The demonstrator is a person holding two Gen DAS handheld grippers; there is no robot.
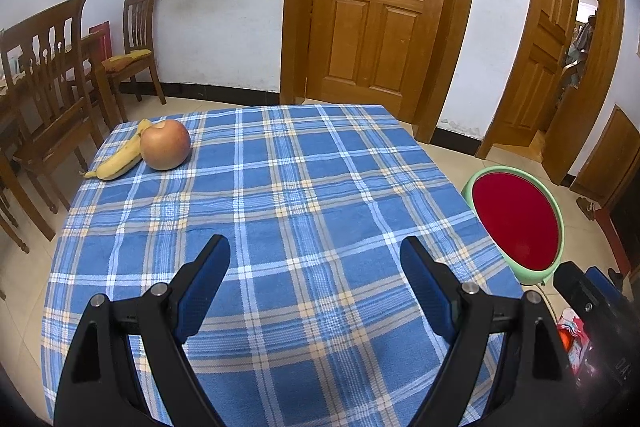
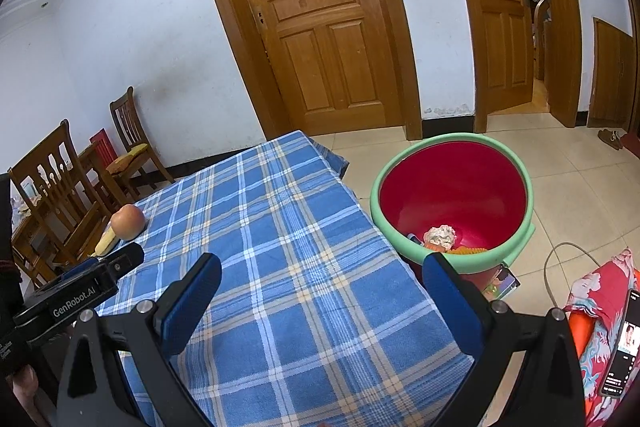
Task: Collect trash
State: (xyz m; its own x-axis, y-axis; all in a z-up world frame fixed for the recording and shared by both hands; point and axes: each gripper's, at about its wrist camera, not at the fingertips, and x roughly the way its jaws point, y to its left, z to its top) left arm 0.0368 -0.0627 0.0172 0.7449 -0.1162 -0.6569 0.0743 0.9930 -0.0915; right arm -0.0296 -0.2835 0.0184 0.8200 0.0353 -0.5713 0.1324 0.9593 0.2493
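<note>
A green-rimmed red bin [image 2: 452, 187] stands on the floor right of the table and shows in the left wrist view too [image 1: 516, 223]. Inside it lie crumpled paper [image 2: 440, 235] and orange scraps [image 2: 468, 250]. An apple [image 1: 165, 144] and a banana [image 1: 120, 159] lie at the far left corner of the blue plaid tablecloth [image 1: 304, 211]; the apple also shows in the right wrist view [image 2: 127, 221]. My left gripper [image 1: 315, 251] is open and empty above the near part of the table. My right gripper [image 2: 322, 269] is open and empty over the table's right edge, beside the bin.
Wooden chairs [image 1: 44, 75] stand left of the table. Closed wooden door [image 1: 372, 7] behind, an open doorway [image 2: 520, 27] at the right. A cable [image 2: 554, 267], a phone [image 2: 622, 343] and a red flowered cloth [image 2: 600, 307] lie near right.
</note>
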